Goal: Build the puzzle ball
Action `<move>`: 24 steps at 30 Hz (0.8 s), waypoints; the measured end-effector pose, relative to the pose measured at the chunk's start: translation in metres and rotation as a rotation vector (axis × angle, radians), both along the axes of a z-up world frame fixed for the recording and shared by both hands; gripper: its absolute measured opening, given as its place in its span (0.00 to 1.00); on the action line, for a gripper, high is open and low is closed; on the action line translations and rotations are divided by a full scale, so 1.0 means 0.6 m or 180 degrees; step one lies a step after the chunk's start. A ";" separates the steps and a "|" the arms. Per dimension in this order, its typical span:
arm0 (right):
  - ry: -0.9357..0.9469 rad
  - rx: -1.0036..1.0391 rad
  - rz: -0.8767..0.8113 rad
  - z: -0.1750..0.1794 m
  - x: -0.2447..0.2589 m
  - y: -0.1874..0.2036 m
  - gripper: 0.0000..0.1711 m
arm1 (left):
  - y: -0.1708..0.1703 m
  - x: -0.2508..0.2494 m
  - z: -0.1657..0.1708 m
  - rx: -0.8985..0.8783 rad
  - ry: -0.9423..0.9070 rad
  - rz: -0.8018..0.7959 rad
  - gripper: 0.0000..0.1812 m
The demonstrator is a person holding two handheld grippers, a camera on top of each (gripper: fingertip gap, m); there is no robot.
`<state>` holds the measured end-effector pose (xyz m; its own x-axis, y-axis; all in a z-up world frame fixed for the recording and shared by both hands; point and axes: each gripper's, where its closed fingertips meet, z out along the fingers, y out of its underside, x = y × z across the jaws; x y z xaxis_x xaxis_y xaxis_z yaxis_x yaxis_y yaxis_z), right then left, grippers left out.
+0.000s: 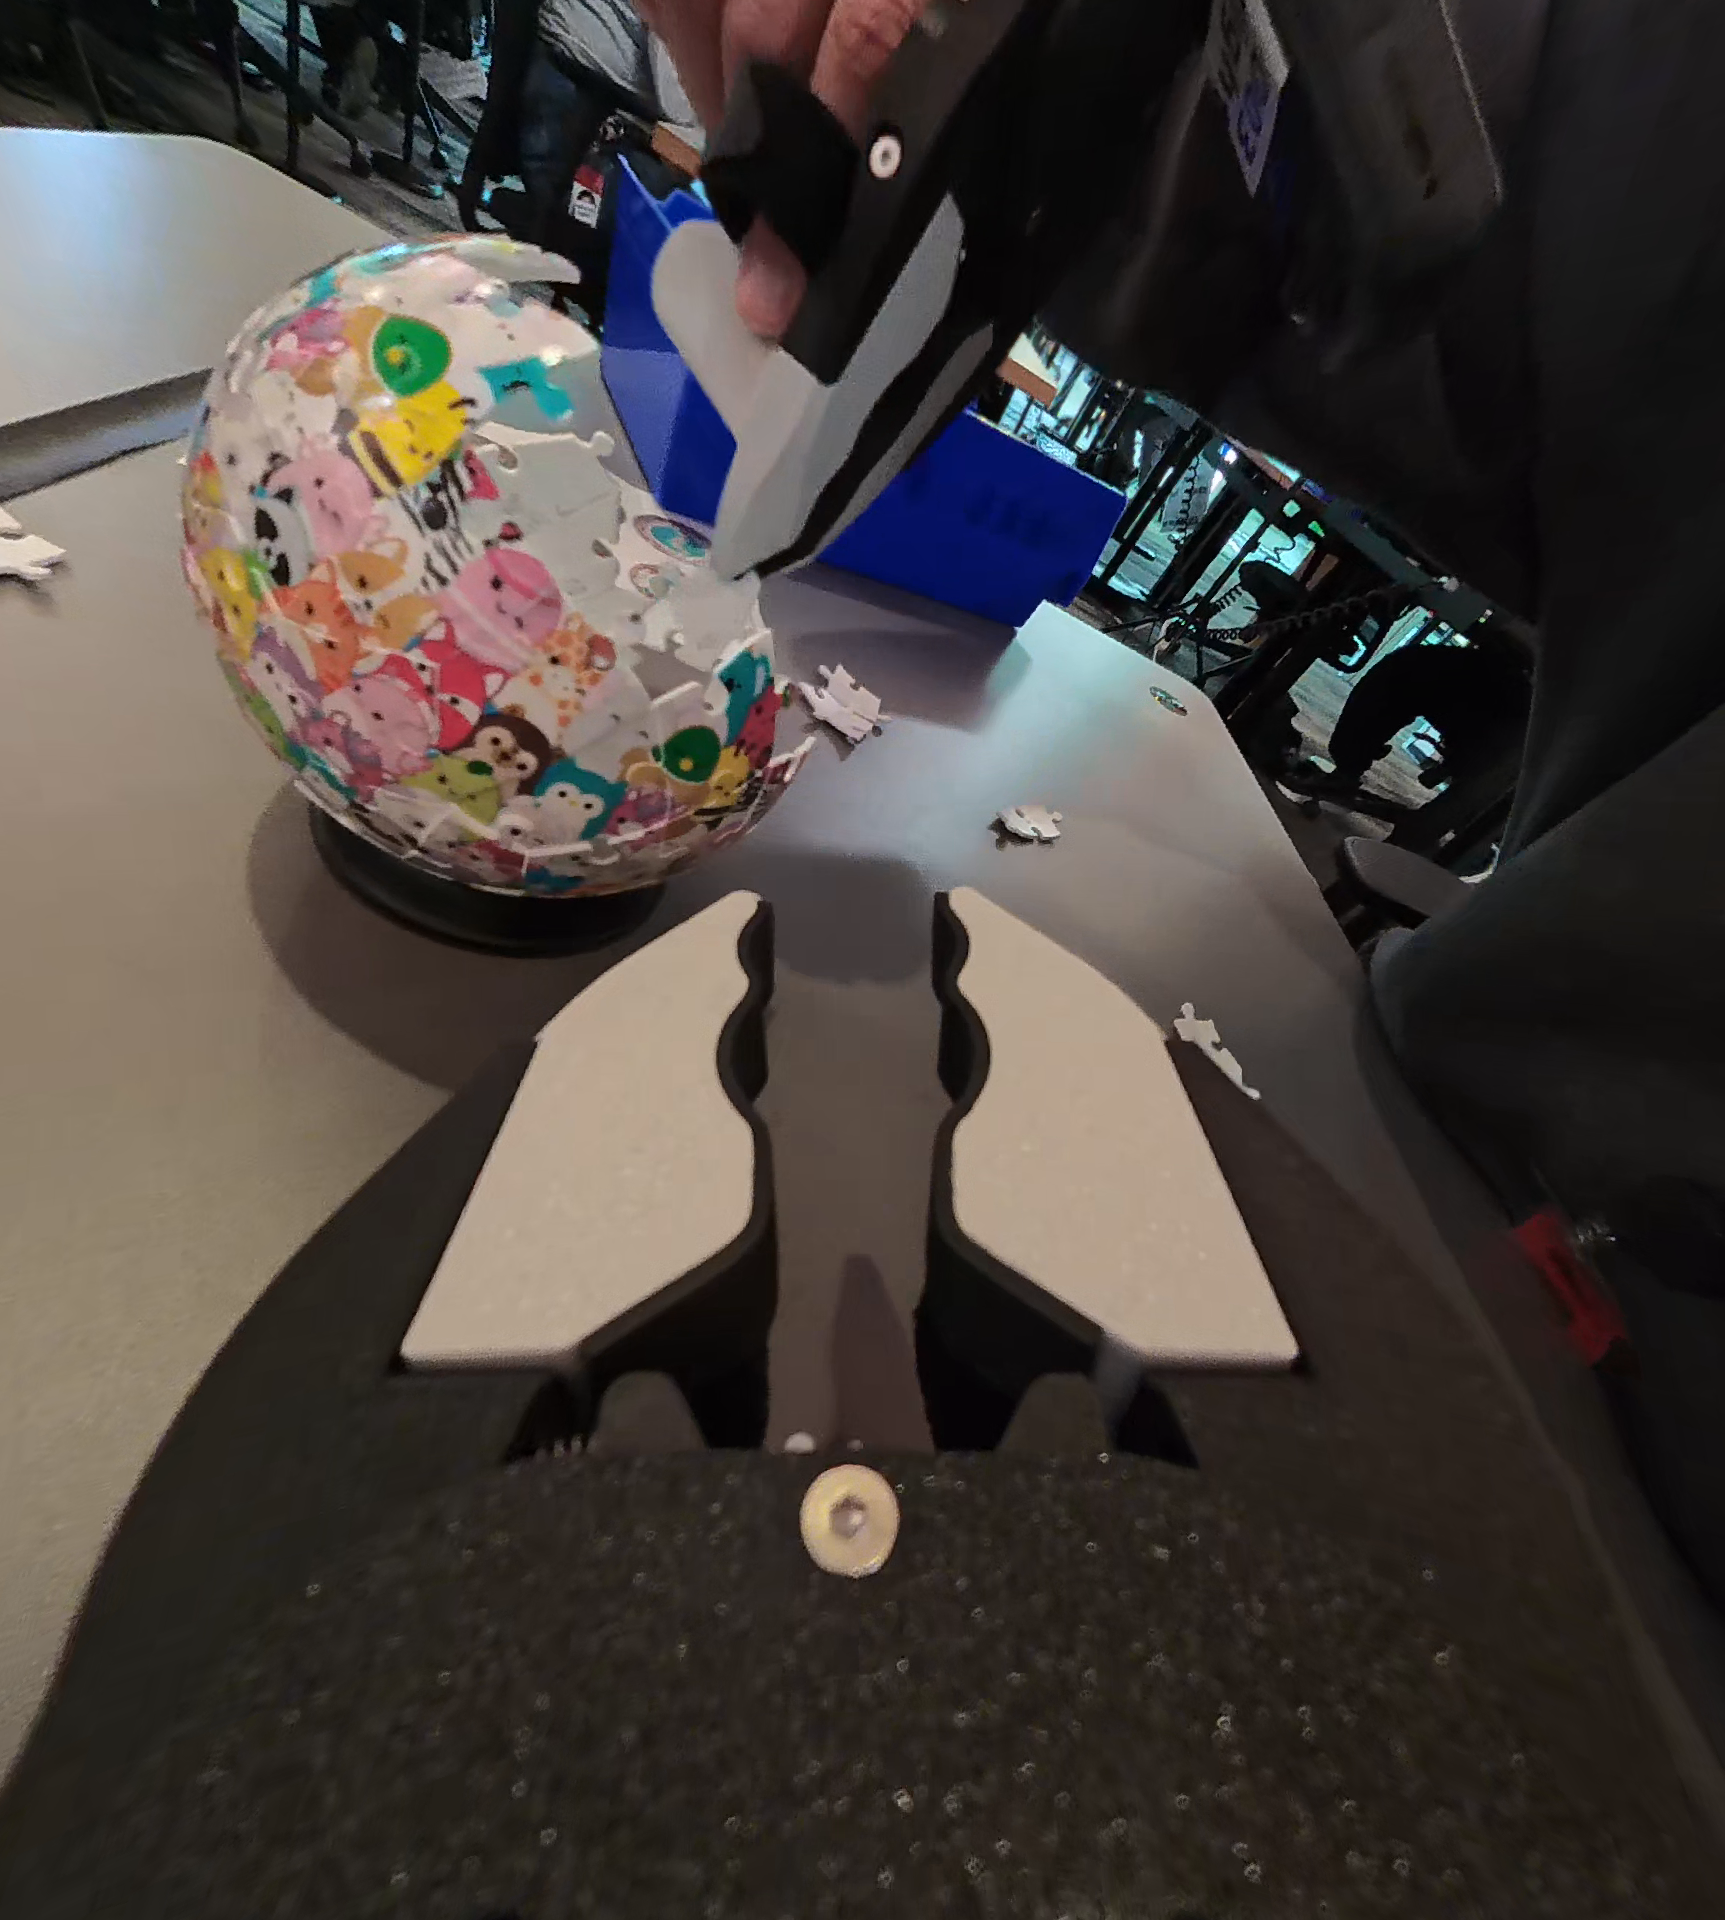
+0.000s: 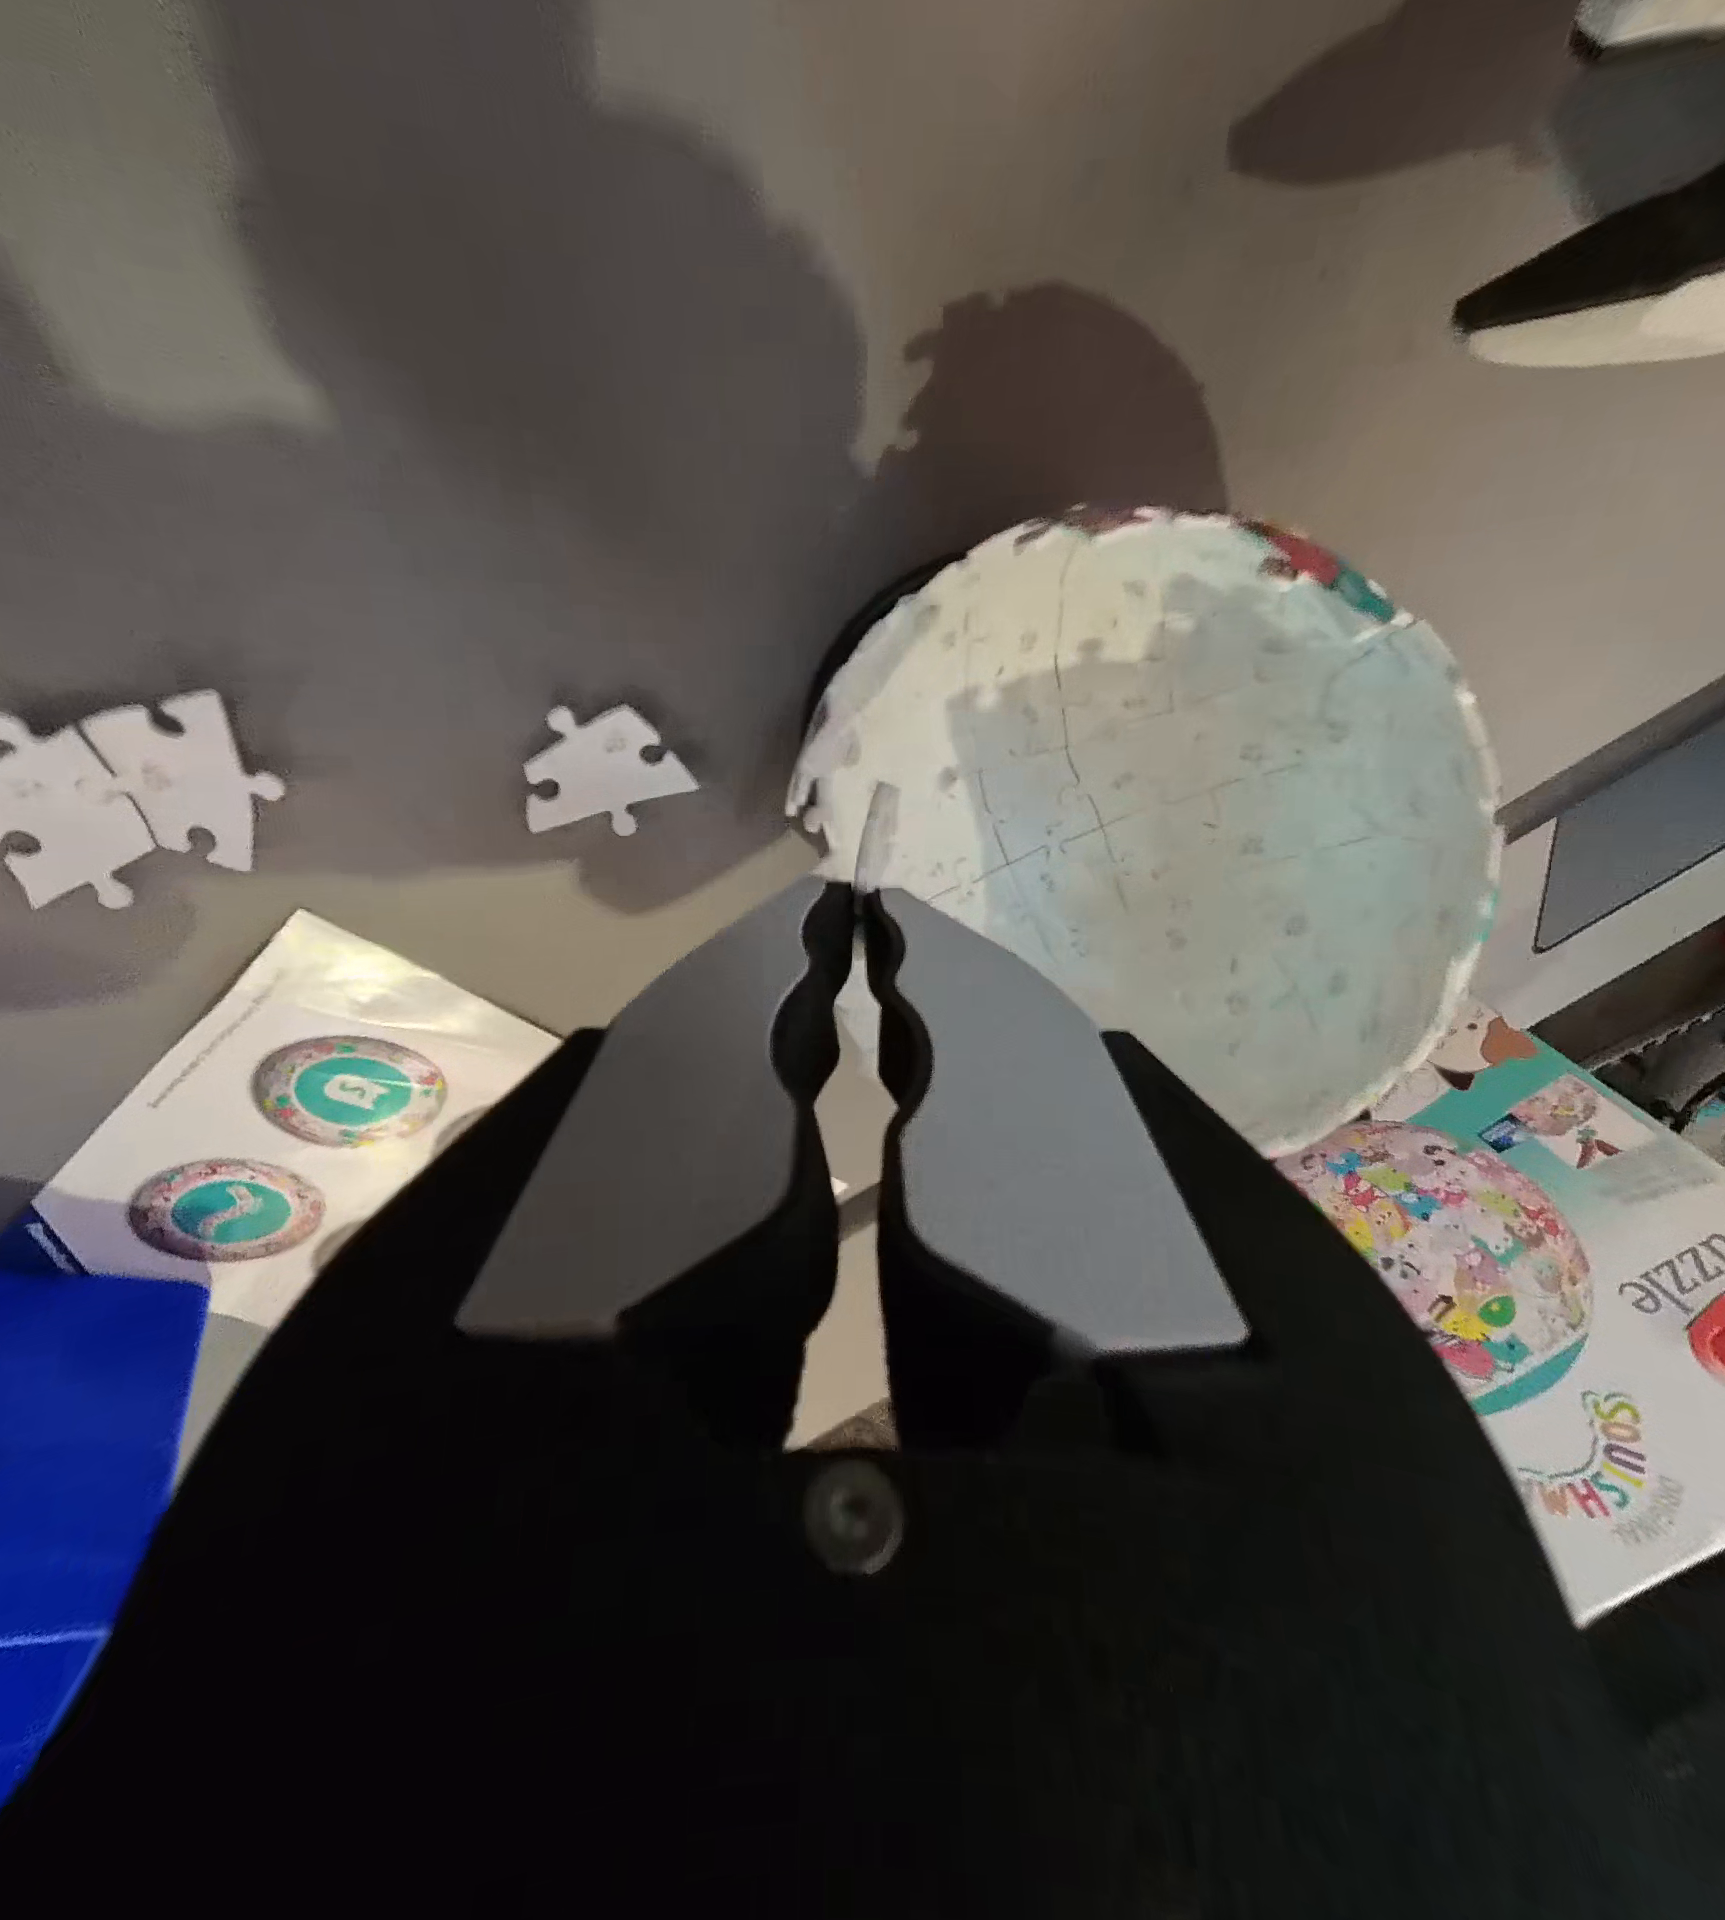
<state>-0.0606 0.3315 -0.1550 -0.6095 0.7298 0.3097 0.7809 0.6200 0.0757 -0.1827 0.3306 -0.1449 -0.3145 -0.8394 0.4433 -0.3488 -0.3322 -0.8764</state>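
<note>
At the open rim of the puzzle ball [image 2: 1180, 821], the right tool [image 2: 858, 894] is pinching a thin white puzzle piece [image 2: 879, 831] edge-on between nearly closed tips and presenting it to the jagged gap. The ball is sitting on a dark ring stand [image 1: 484, 894] on the grey surface [image 1: 110, 1039], mostly built, with its white inner face showing through the opening. The left tool [image 1: 850, 925] is hovering low, just short of the stand, jaws parted and holding nothing. Loose pieces are lying apart on the surface: a joined pair [image 2: 120, 800] and a single piece [image 2: 609, 769]. A blue bin [image 1: 972, 530], an instruction sheet [image 2: 297, 1101] and the puzzle box [image 2: 1564, 1330] are sitting behind the ball. Judged risks: the ball is unbraced, so pressing the piece in may be rolling it off the stand or popping neighbouring pieces loose; the edge-on pinch may be letting the piece twist, missing its tabs or dropping inside the shell
</note>
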 end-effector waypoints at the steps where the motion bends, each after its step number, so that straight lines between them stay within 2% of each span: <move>1: -0.0026 0.0010 0.0015 -0.001 -0.002 0.003 0.01 | -0.001 0.000 -0.001 0.0010 0.0007 -0.0008 0.16; 15: -0.0563 -0.0207 0.0288 -0.044 0.006 0.004 0.01 | -0.004 0.000 -0.004 0.0012 0.0044 -0.0020 0.16; 24: -0.0680 -0.0268 0.0281 -0.034 0.009 0.008 0.01 | -0.005 0.000 -0.005 0.0012 0.0057 -0.0022 0.16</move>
<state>-0.0555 0.3363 -0.1754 -0.7172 0.6886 0.1074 0.6952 0.6963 0.1783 -0.1824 0.3278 -0.1480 -0.3123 -0.8389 0.4458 -0.3668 -0.3264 -0.8712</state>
